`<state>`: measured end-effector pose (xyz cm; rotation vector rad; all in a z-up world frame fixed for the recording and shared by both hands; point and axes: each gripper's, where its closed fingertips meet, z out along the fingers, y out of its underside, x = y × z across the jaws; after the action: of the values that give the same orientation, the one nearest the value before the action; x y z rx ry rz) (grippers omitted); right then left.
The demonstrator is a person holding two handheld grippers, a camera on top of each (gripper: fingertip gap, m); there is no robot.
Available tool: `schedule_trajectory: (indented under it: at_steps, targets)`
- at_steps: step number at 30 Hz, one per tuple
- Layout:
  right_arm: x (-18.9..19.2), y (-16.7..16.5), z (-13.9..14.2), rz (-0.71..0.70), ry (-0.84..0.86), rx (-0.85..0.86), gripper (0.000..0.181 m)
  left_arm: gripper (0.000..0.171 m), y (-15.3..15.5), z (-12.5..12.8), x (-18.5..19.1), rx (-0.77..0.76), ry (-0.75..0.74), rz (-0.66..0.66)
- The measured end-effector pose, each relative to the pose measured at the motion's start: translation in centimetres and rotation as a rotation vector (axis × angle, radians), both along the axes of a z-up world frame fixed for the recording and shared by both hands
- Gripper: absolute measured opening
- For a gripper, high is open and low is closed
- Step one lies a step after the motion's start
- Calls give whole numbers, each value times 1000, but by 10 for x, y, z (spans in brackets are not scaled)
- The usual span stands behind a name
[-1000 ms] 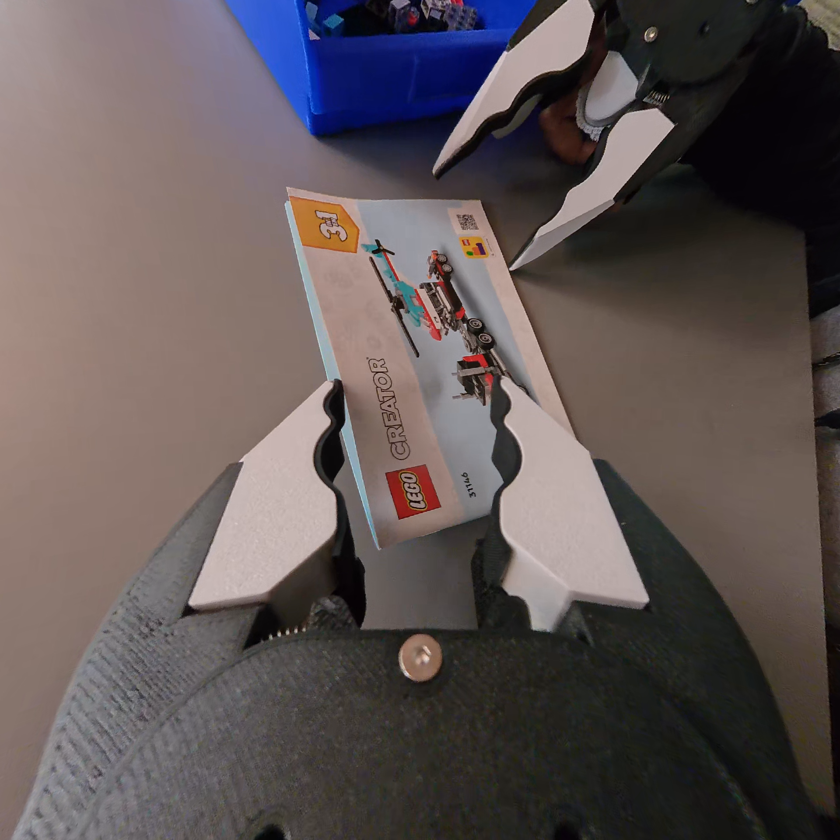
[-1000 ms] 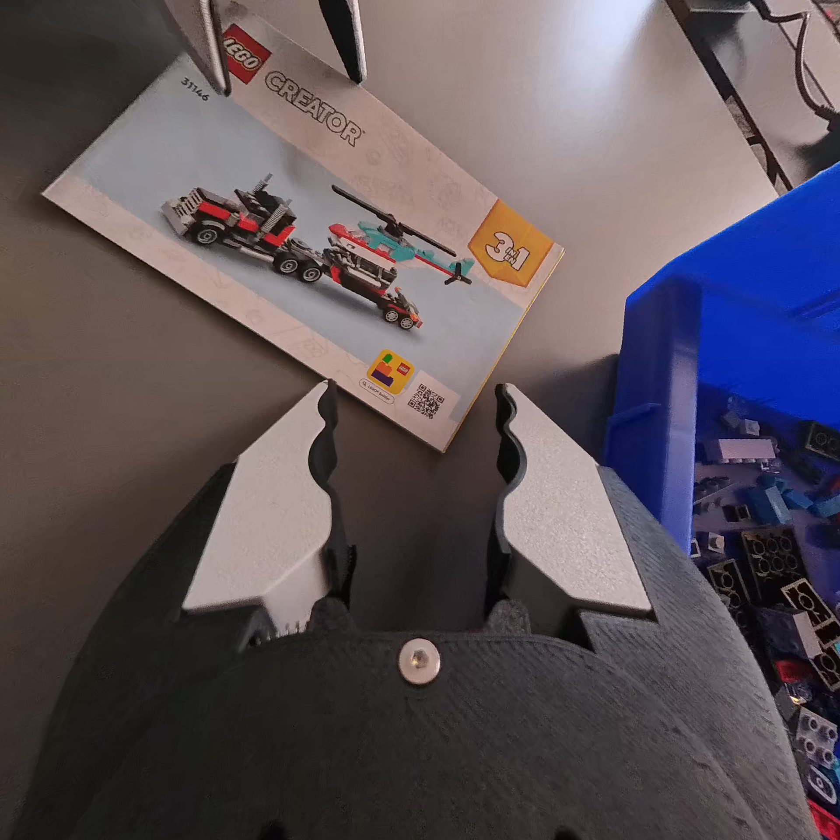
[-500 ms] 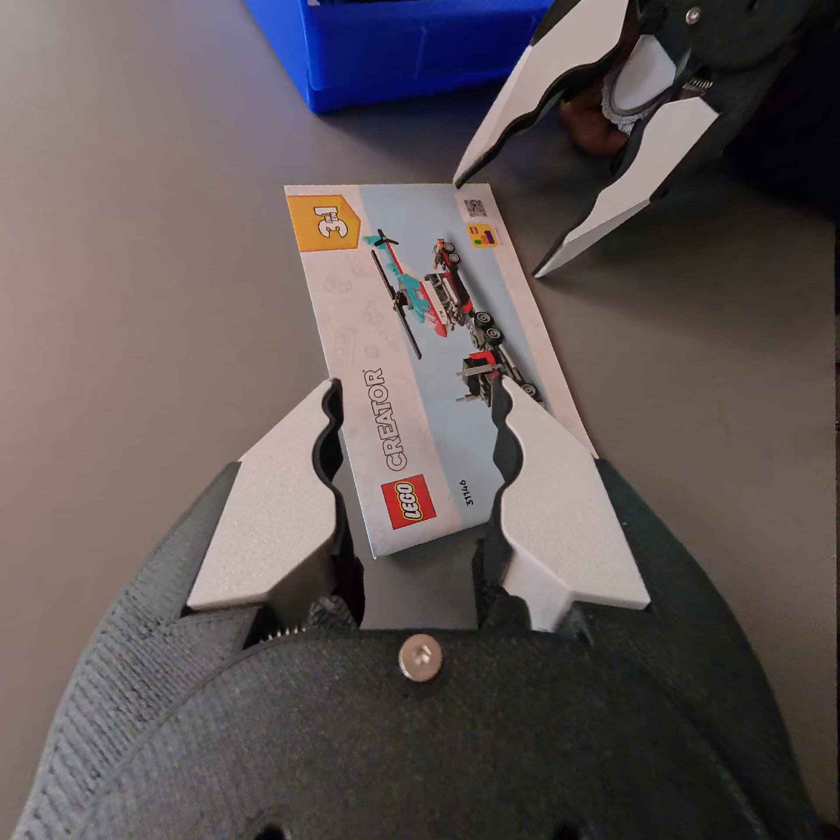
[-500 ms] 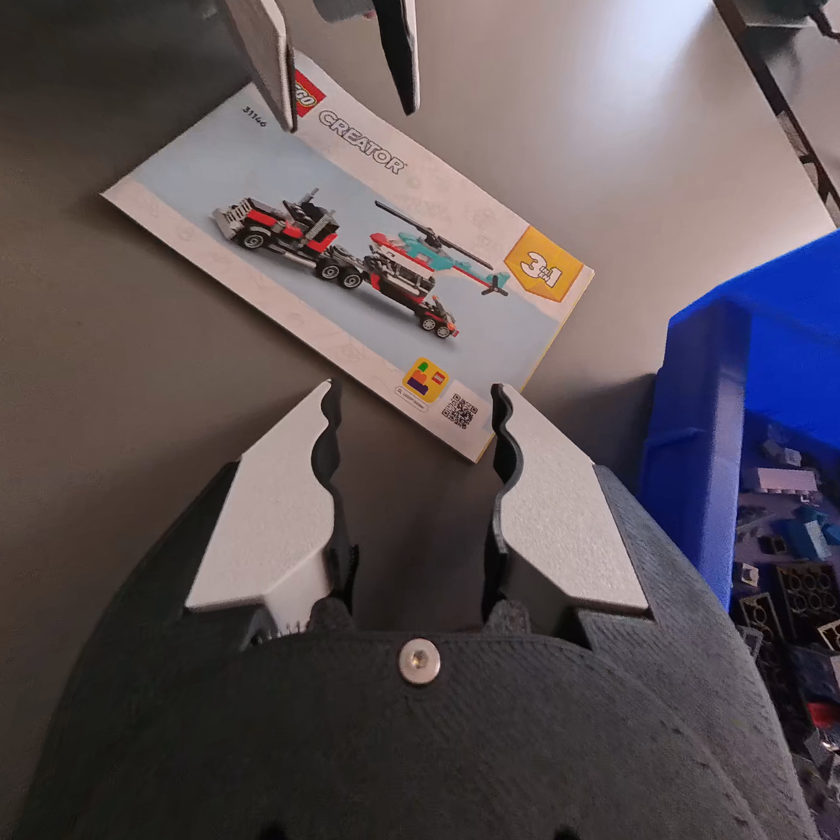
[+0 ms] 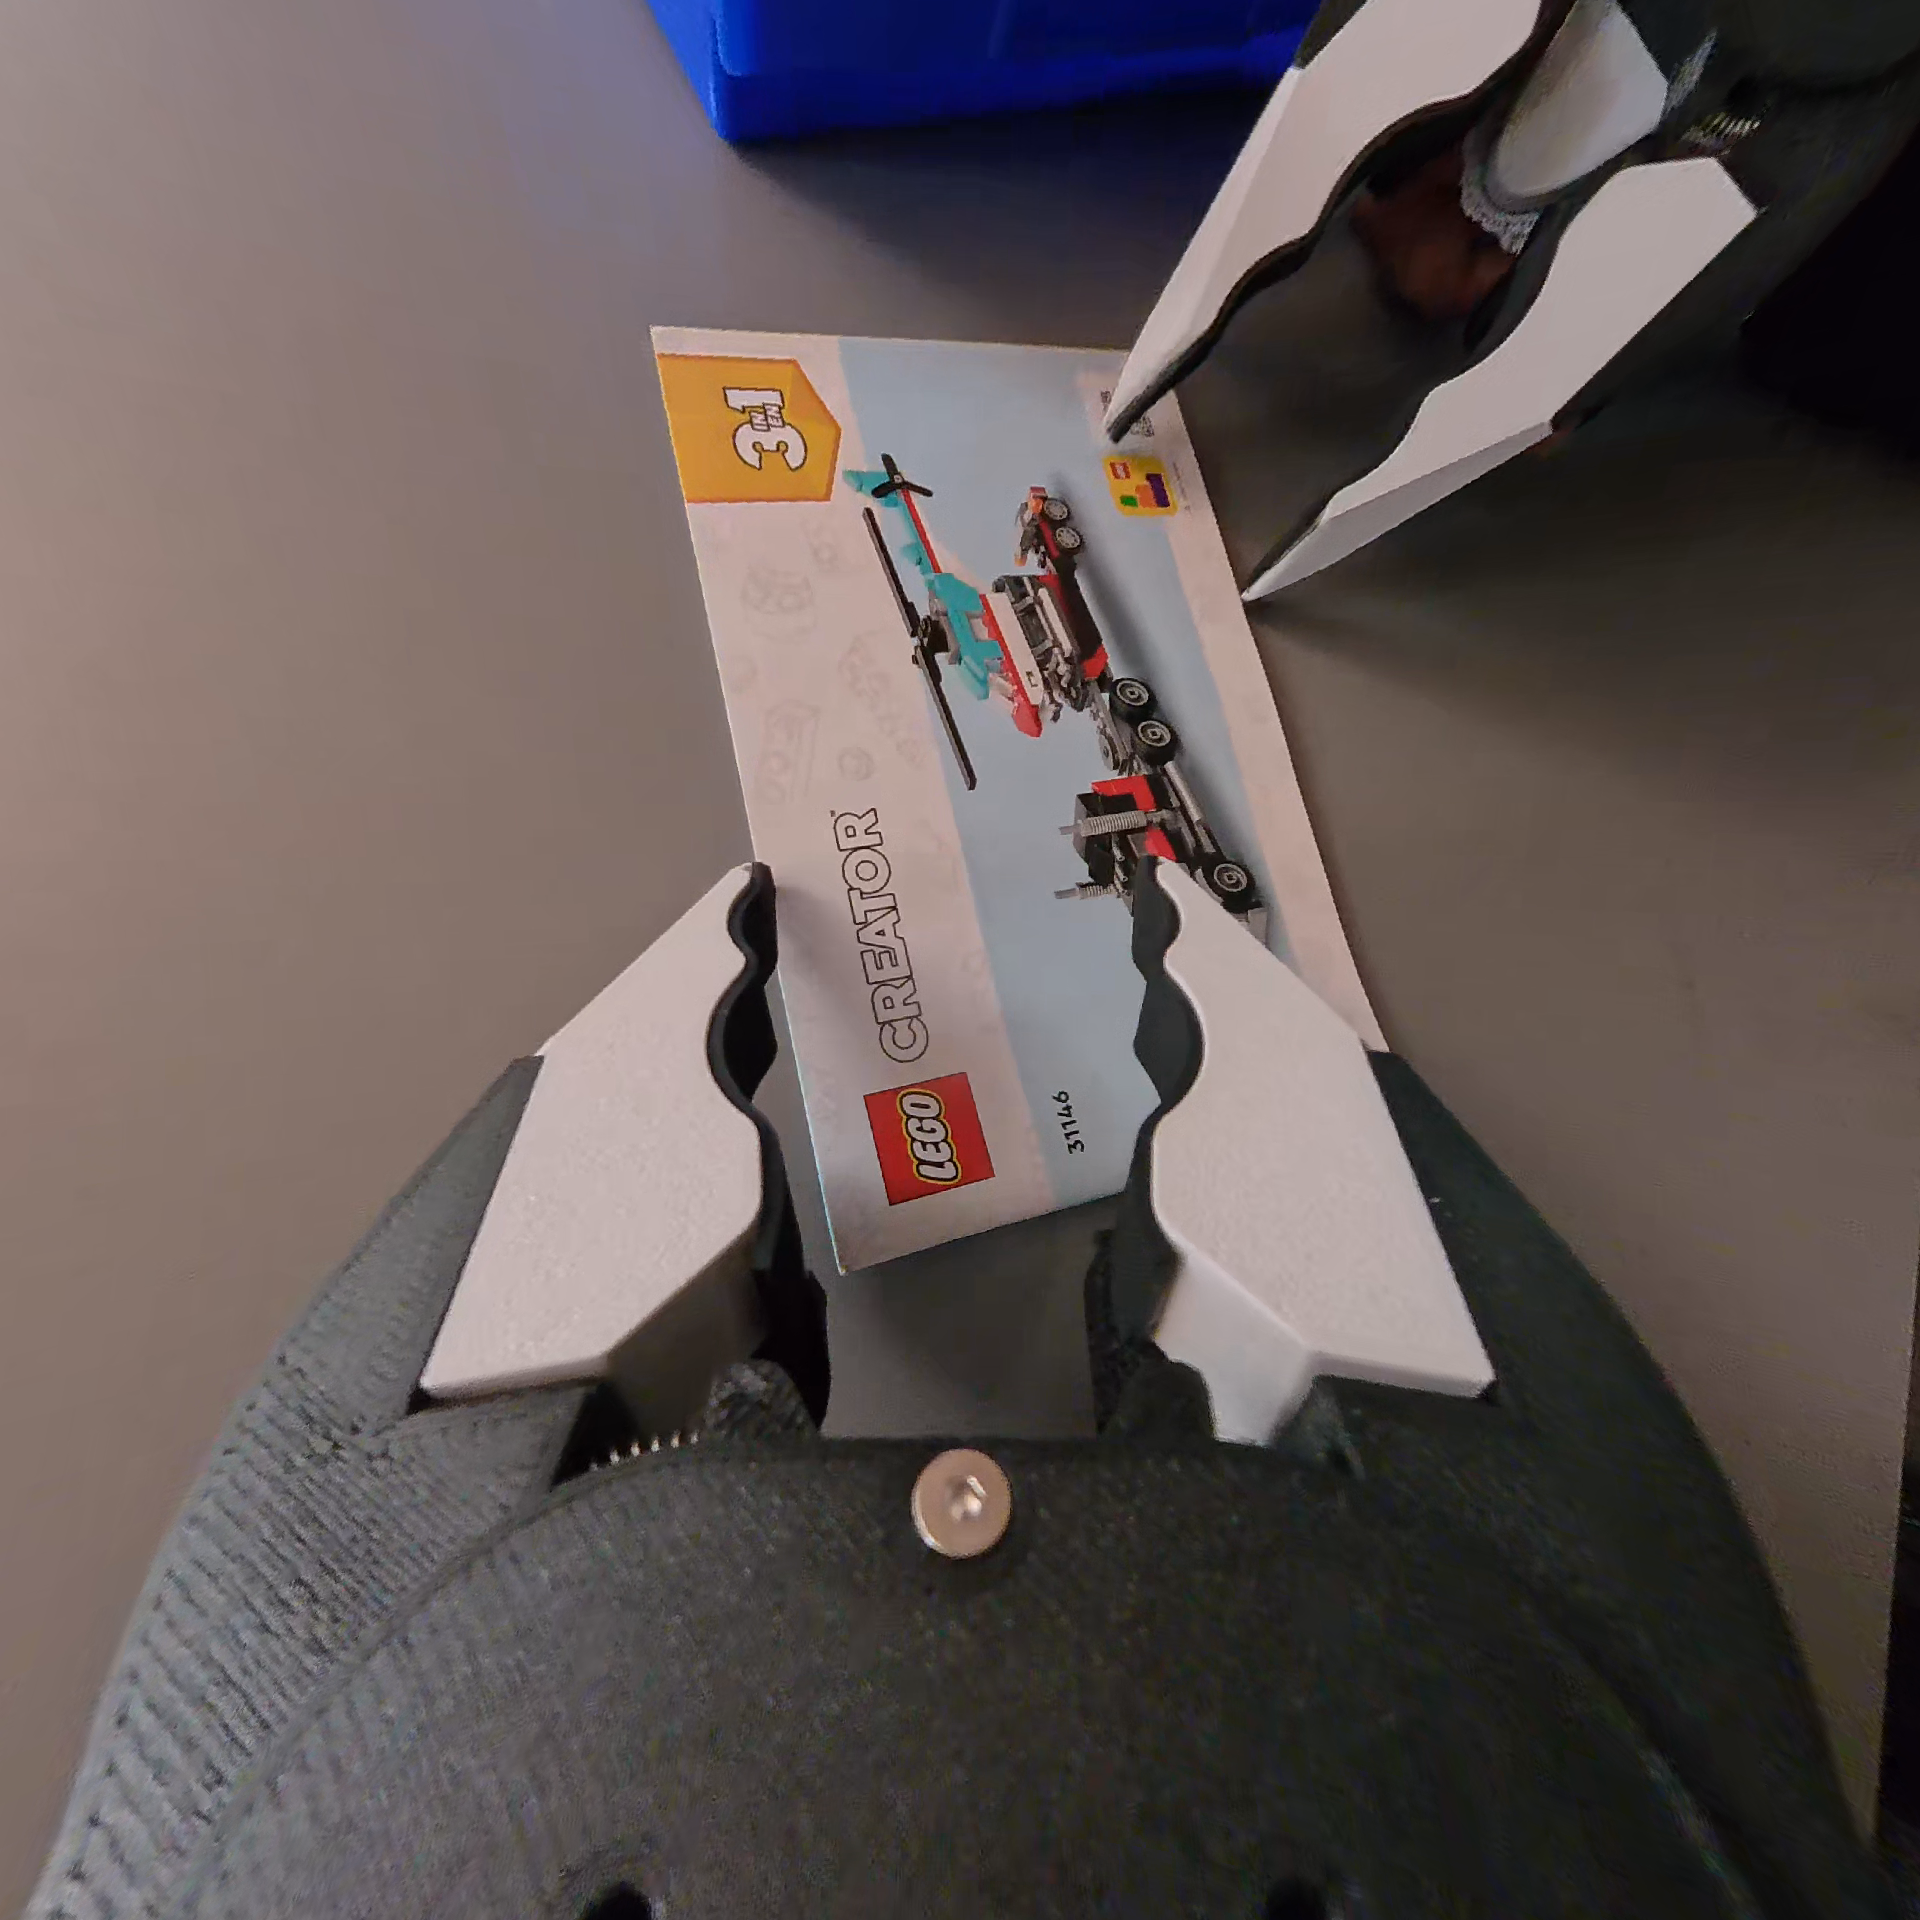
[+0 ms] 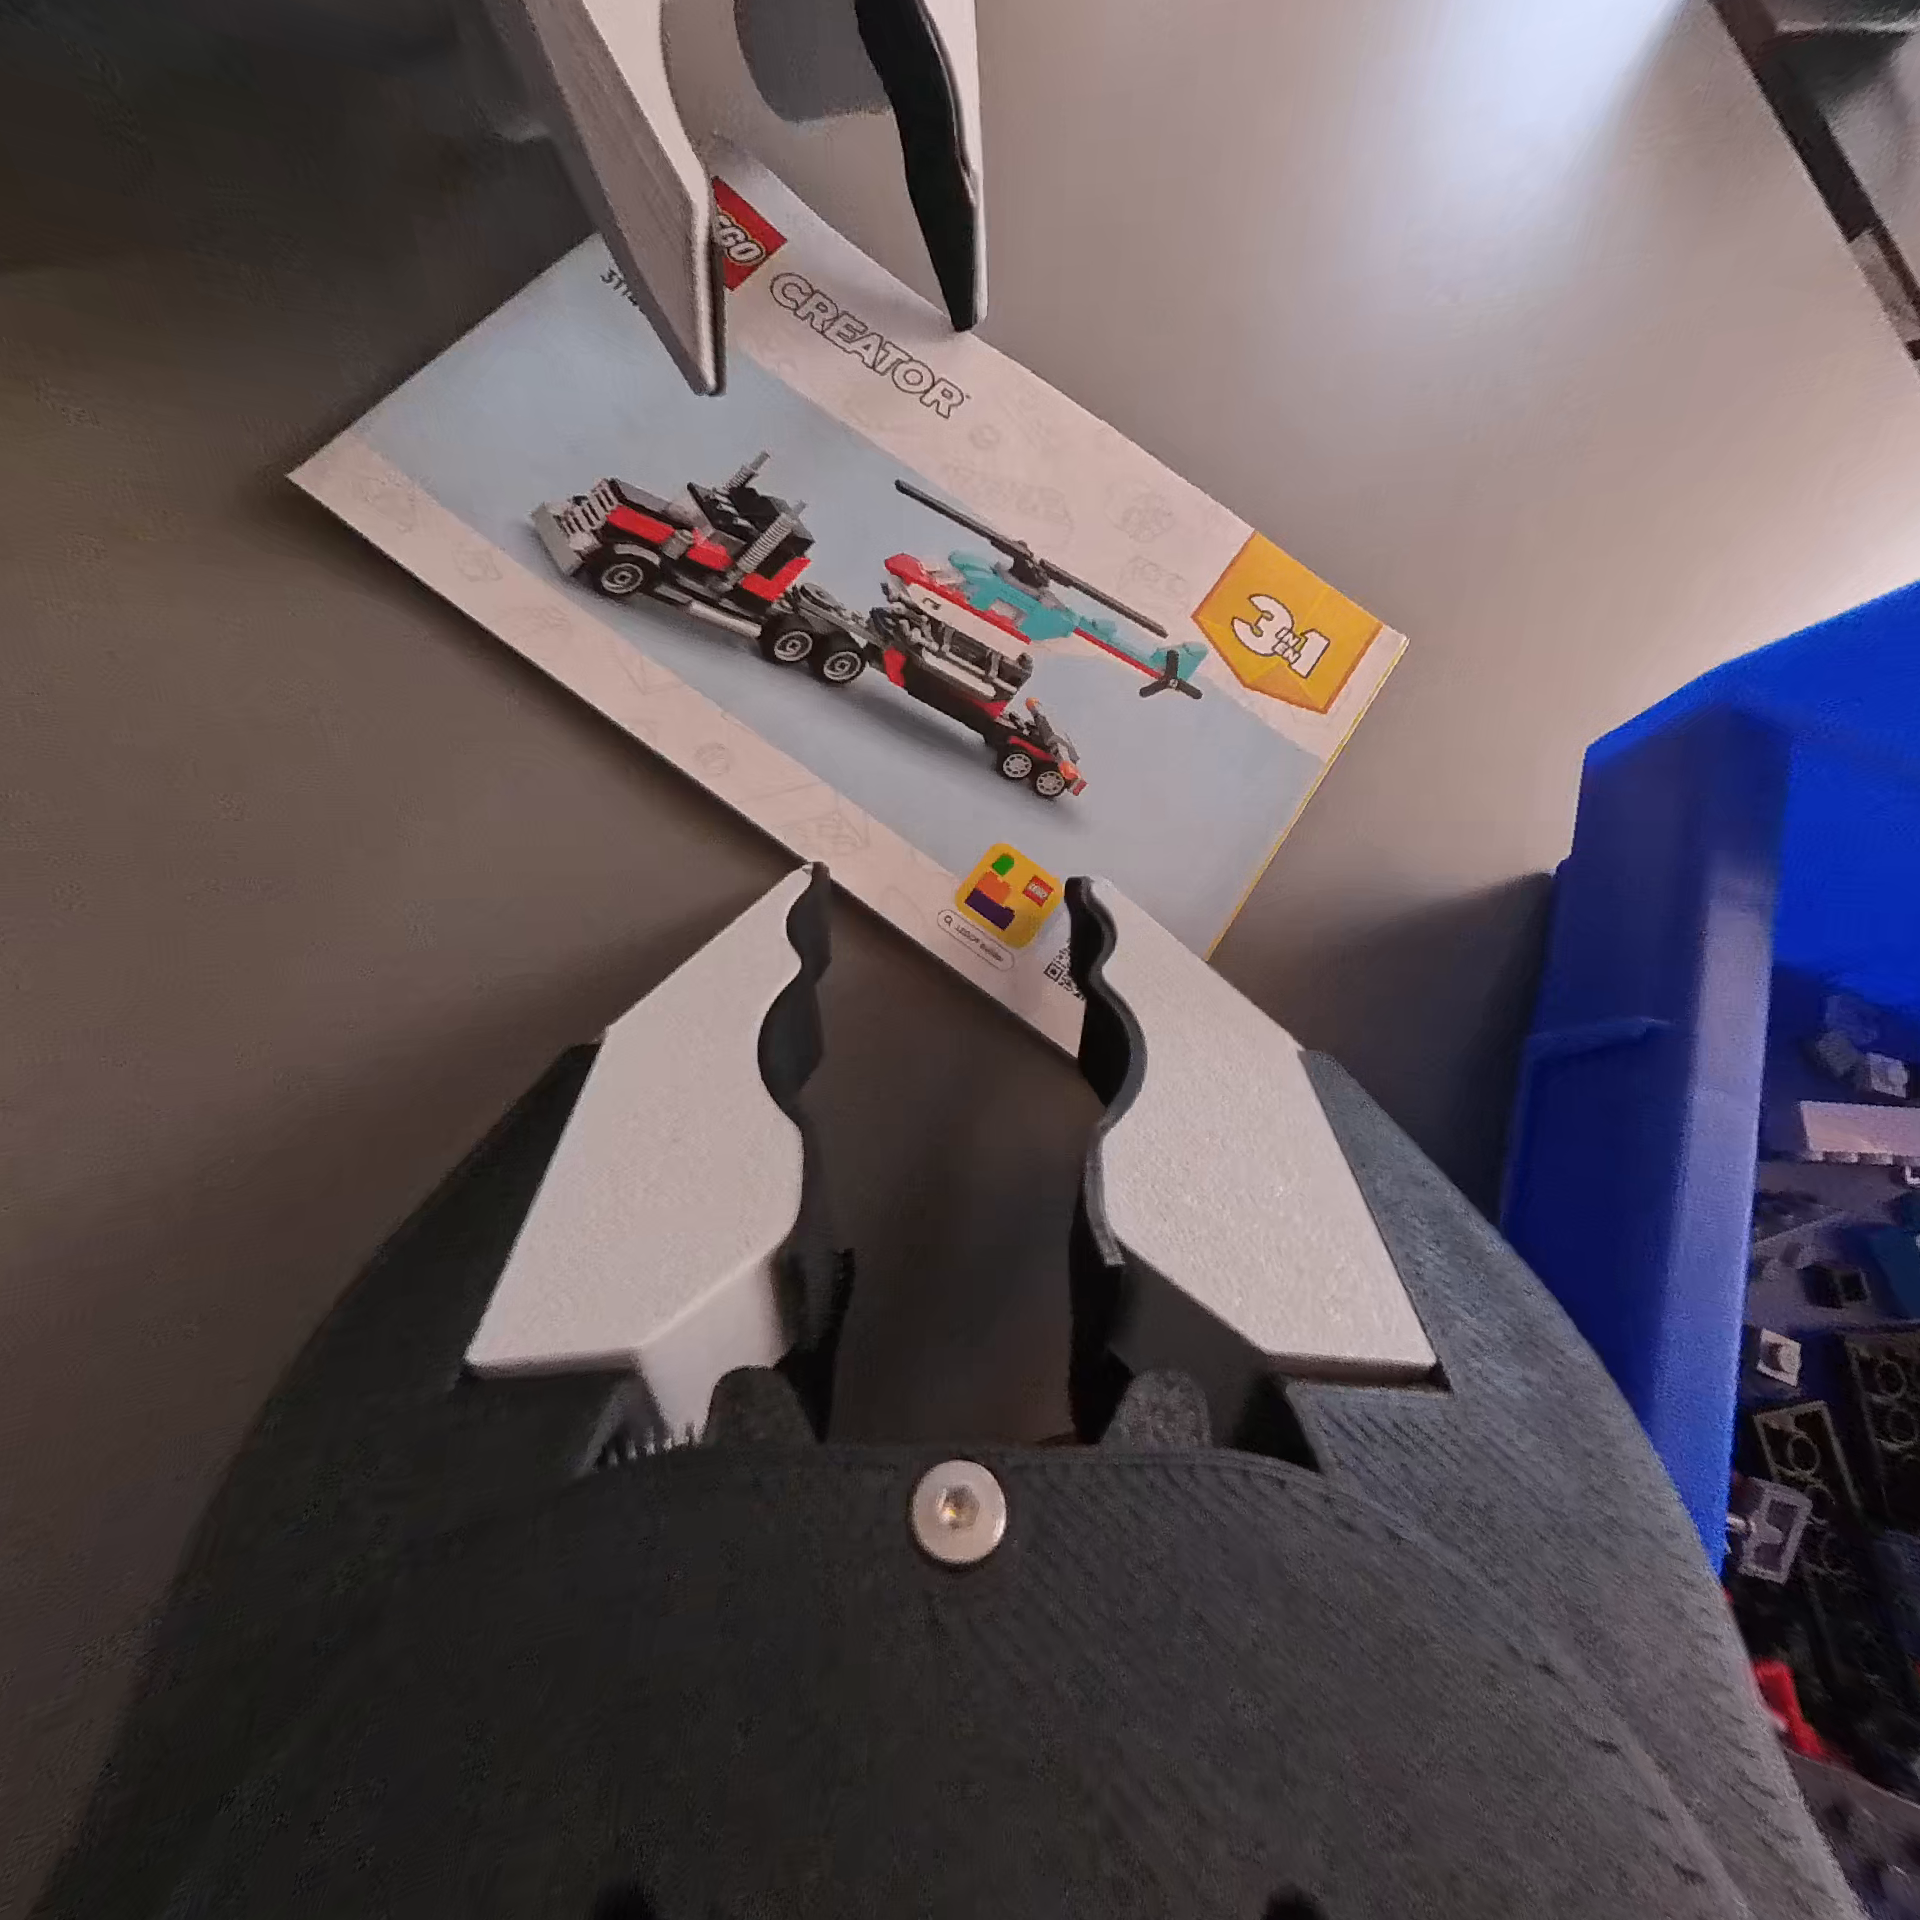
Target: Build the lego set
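Note:
An instruction booklet (image 5: pixel 987 779) with a truck and helicopter on its cover lies flat on the dark grey table. My left gripper (image 5: pixel 951 878) is open, its fingers either side of the booklet's logo end, just above it. My right gripper (image 6: pixel 945 881) is open with a narrower gap, at the opposite corner of the booklet (image 6: pixel 831 623). In the left wrist view the right gripper (image 5: pixel 1179 509) has one tip on the corner by the small square code and the other beside the edge. The left gripper (image 6: pixel 836 353) shows at the top of the right wrist view.
A blue bin (image 6: pixel 1662 1039) with several loose bricks (image 6: pixel 1849 1247) stands to the right of my right gripper, close to the booklet's corner. It also shows at the top of the left wrist view (image 5: pixel 987 62). The table's edge (image 5: pixel 1870 1558) runs along the right.
Both grippers have moved in closer over the booklet. The right gripper's jaws have narrowed and its tips now reach the booklet's corner. The booklet has not visibly lifted.

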<state>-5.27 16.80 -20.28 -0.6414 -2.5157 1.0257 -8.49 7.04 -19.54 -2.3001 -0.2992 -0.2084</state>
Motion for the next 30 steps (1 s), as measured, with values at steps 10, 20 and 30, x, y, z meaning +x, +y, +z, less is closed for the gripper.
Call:
schedule_trajectory:
  at_steps: [10, 20, 30]
  targets:
    - [-9, -4, 19, -47, 75, -94, 51, 68, 1, 0, 2, 3, -2, -10]
    - [-34, 12, 31, -247, 184, -98, 72, 69, 1, 0, 0, 6, -3, -4]
    - [-35, 4, 29, -335, 79, -184, 63, 69, 1, 0, 0, 7, -3, -4]
